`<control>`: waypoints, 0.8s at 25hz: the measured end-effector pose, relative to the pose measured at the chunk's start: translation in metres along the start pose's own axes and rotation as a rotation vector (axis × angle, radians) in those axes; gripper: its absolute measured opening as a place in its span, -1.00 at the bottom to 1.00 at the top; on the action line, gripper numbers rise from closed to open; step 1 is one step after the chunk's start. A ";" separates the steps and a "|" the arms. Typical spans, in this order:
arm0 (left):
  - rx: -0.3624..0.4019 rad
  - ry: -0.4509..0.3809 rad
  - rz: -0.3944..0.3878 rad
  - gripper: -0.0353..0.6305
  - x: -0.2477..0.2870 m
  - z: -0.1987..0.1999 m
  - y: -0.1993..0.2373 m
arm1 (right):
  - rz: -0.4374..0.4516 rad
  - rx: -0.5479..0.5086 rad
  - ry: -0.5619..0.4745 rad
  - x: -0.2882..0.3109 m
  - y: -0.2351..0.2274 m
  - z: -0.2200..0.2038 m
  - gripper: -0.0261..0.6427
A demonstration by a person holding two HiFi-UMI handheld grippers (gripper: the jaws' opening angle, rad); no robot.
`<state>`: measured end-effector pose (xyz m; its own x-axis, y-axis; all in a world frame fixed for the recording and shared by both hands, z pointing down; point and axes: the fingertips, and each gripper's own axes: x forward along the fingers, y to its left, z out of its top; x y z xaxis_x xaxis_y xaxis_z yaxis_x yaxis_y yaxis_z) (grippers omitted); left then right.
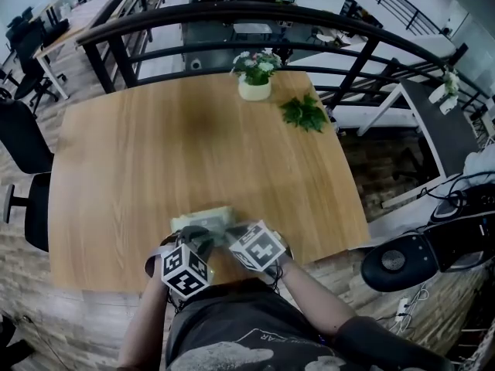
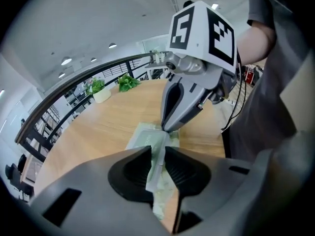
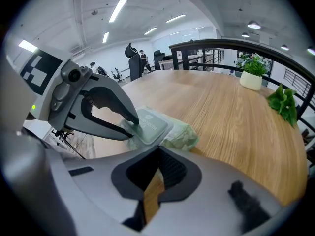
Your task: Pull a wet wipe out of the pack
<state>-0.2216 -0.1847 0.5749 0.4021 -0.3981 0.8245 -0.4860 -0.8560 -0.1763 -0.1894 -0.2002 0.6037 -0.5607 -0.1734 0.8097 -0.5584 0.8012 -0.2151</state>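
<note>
The pale green wet wipe pack (image 1: pixel 203 219) lies near the front edge of the wooden table (image 1: pixel 155 153). In the left gripper view, a whitish-green lid flap (image 2: pixel 158 154) stands edge-on between my left gripper's (image 2: pixel 158 150) pads, pinched there. The right gripper view shows those fingertips (image 3: pixel 132 126) meeting at the edge of the pack's lid (image 3: pixel 151 127). My right gripper (image 3: pixel 157 151) is shut with nothing in it. Its closed tips (image 2: pixel 167 128) rest on the pack's (image 2: pixel 142 136) far part. In the head view both marker cubes hide the jaws.
A white pot of flowers (image 1: pixel 255 79) and a green leaf sprig (image 1: pixel 304 114) sit at the table's far side. A black railing (image 1: pixel 232 18) curves behind. Office chairs stand at the left (image 1: pixel 23 145) and right (image 1: pixel 398 261). The person's torso is close behind the grippers.
</note>
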 end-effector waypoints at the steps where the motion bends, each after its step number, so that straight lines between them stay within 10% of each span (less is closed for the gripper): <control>1: 0.003 -0.003 -0.005 -0.62 0.000 0.001 -0.001 | 0.000 -0.003 0.003 0.000 0.000 0.000 -0.85; 12: 0.001 -0.049 -0.015 -0.69 -0.016 0.015 0.006 | 0.002 -0.007 0.016 0.000 -0.001 -0.001 -0.85; 20: 0.004 -0.124 0.168 -0.75 -0.033 0.033 0.035 | 0.047 0.005 0.028 0.000 0.002 -0.002 -0.85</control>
<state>-0.2266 -0.2127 0.5239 0.4080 -0.5724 0.7113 -0.5514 -0.7754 -0.3077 -0.1893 -0.1980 0.6046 -0.5692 -0.1193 0.8135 -0.5347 0.8053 -0.2561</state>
